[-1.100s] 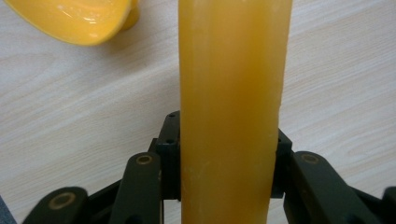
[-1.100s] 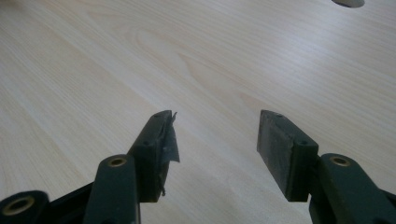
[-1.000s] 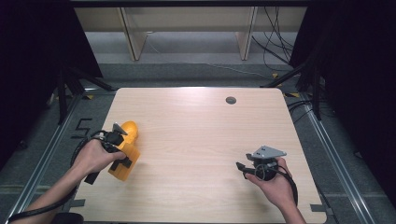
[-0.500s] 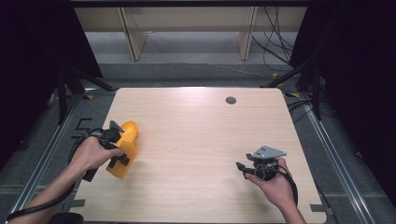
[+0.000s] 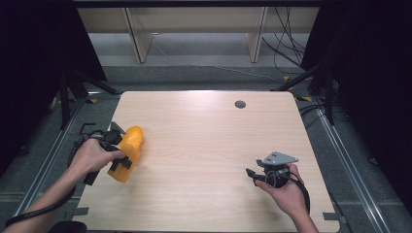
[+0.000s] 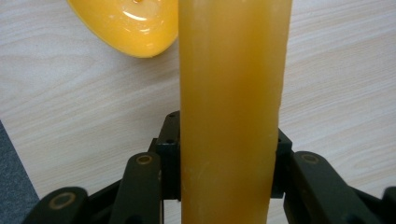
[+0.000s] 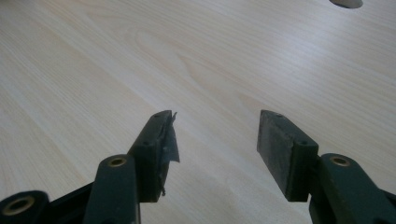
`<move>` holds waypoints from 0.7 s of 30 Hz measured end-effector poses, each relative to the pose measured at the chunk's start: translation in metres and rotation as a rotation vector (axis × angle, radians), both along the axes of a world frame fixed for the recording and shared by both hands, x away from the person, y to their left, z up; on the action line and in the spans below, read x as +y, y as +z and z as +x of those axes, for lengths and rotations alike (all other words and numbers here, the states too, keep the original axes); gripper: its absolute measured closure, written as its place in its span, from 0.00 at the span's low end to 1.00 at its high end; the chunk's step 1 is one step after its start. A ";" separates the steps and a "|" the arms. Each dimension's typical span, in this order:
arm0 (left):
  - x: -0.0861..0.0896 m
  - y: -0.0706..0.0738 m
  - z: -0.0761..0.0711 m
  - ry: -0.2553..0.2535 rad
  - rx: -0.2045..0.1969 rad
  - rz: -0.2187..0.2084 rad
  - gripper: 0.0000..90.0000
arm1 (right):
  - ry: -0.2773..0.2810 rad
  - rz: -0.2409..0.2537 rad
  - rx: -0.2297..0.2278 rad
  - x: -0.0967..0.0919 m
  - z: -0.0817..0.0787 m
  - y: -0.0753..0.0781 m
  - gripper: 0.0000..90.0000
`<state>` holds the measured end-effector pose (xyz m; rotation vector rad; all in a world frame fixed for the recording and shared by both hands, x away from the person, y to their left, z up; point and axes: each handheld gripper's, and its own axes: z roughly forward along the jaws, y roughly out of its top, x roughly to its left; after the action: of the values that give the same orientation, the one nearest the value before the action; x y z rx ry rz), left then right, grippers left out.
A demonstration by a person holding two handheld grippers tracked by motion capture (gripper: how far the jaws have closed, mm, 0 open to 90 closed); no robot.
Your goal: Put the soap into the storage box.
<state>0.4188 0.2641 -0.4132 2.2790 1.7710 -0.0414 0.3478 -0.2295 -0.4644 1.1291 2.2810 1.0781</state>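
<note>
Orange plastic scoop [image 5: 127, 151] is lying at the bench's [image 5: 204, 131] left edge, its handle being squeezed by the left claw [image 6: 229, 154]; the right claw [image 7: 215, 140] is resting wide open, holding nothing.

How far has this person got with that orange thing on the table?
Done: the left gripper has its jaws shut on the long translucent orange plastic handle, whose rounded orange end lies at the left side of the light wooden table. In hand: the orange piece, held low over the wood. Left: the right gripper waits with jaws open near the table's right edge, holding nothing; where the piece should go cannot be told.
</note>
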 end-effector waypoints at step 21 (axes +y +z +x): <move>0.002 0.008 0.004 0.010 0.013 -0.008 0.67 | 0.010 -0.009 -0.008 -0.001 0.001 0.000 0.52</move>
<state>0.4225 0.2661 -0.4052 2.2694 1.7849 -0.0620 0.3488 -0.2303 -0.4645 1.1088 2.2854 1.0732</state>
